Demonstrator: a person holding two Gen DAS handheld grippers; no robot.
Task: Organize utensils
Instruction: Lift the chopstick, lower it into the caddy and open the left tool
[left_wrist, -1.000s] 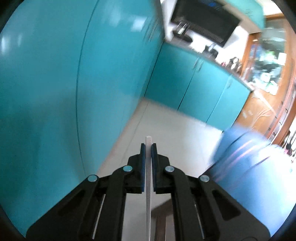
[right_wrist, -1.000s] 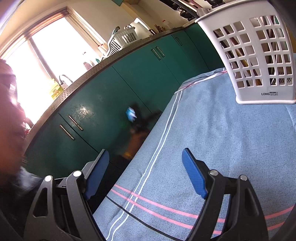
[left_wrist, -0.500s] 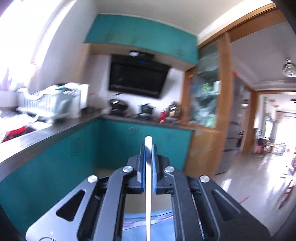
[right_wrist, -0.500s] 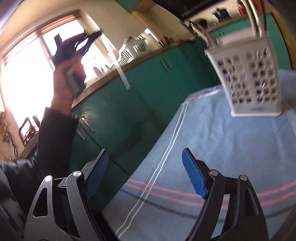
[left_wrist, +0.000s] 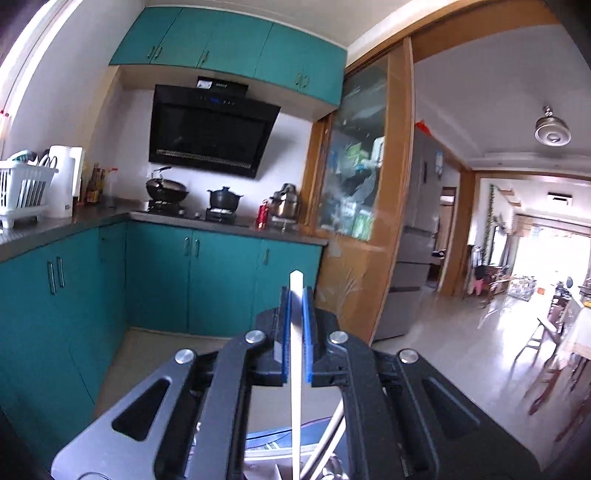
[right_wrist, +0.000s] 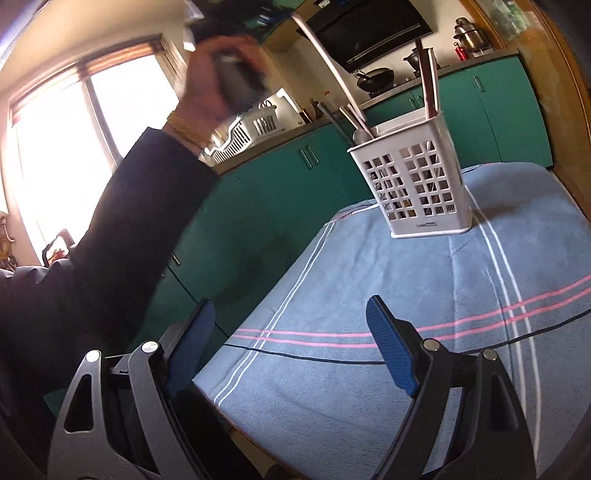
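My left gripper (left_wrist: 295, 295) is shut on a thin white utensil handle (left_wrist: 296, 354), held upright and raised high; the handle runs down between the pads towards the holder below. In the right wrist view the same utensil (right_wrist: 325, 62) curves down from the raised left hand into the white perforated utensil holder (right_wrist: 417, 184), which stands on the blue towel (right_wrist: 369, 295) and holds several other utensils. My right gripper (right_wrist: 291, 347) is open and empty, low over the near part of the towel.
Teal cabinets (left_wrist: 159, 280) and a counter with a white dish rack (right_wrist: 243, 136) line the left and far side. A stove with pots (left_wrist: 166, 188) is at the back. The person's dark-sleeved left arm (right_wrist: 122, 236) crosses the left of the right wrist view.
My left gripper has swung up from pointing at the floor to level, carrying the white utensil over the holder. The right gripper has drawn back from the holder and stays open.
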